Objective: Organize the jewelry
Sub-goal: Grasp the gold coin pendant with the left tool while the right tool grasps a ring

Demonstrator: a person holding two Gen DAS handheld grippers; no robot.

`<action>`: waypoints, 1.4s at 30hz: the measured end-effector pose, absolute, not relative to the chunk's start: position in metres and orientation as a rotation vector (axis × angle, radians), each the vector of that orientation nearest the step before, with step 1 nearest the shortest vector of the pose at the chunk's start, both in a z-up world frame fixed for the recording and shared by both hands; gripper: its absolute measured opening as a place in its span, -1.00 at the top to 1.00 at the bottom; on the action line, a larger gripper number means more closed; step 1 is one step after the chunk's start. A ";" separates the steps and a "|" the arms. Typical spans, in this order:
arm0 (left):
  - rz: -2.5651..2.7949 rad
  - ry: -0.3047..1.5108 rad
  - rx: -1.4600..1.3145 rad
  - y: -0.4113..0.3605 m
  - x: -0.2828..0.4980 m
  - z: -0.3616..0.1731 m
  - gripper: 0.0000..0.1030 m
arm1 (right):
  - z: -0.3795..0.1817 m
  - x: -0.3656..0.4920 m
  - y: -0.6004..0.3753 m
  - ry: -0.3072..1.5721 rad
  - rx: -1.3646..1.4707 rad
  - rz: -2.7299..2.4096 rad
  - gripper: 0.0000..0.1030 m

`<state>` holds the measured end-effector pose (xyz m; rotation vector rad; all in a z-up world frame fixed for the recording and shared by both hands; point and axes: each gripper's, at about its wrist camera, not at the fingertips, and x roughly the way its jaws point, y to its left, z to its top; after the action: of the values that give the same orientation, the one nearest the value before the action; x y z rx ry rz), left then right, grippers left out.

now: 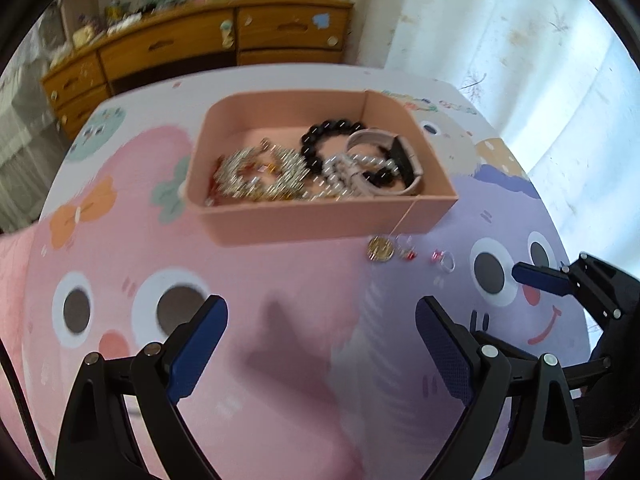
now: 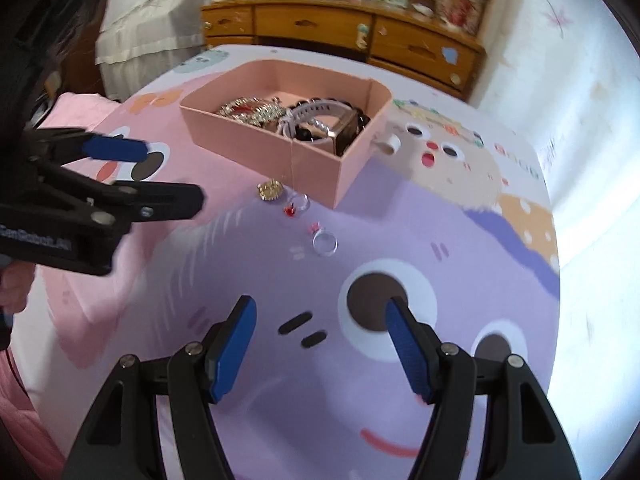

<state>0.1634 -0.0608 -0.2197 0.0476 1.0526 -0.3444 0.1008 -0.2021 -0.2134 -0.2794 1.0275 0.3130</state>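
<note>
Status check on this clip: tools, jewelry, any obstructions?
Left tool open, empty. Right tool open, empty. Pink box holds bracelets; gold piece and two rings loose on mat. Nothing in the way.

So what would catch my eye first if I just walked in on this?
Probably the pink box heaped with bracelets and a watch, sitting mid-table on a cartoon-face tablecloth. Just in front of it, a gold brooch and two small rings lie loose on the cloth. Nearest you, each open hand-held gripper shows bright blue pads.

Cartoon-print table [image 1: 280, 360] with pink box [image 1: 320, 220], rings [image 2: 325, 242]
</note>
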 end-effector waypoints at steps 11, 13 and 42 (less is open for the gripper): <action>-0.339 0.973 0.132 -0.105 0.182 -0.239 -0.48 | -0.218 0.123 -0.216 0.917 -0.243 0.431 0.14; -0.345 0.979 0.144 -0.110 0.184 -0.242 -0.35 | -0.219 0.125 -0.215 0.902 -0.255 0.454 0.19; -0.375 0.963 0.149 -0.118 0.176 -0.247 0.71 | -0.231 0.147 -0.220 0.942 -0.215 0.528 0.72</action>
<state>0.1764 -0.1183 -0.2470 0.1495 0.9633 -0.3753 0.1475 -0.2199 -0.2306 -0.2153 0.9423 0.5278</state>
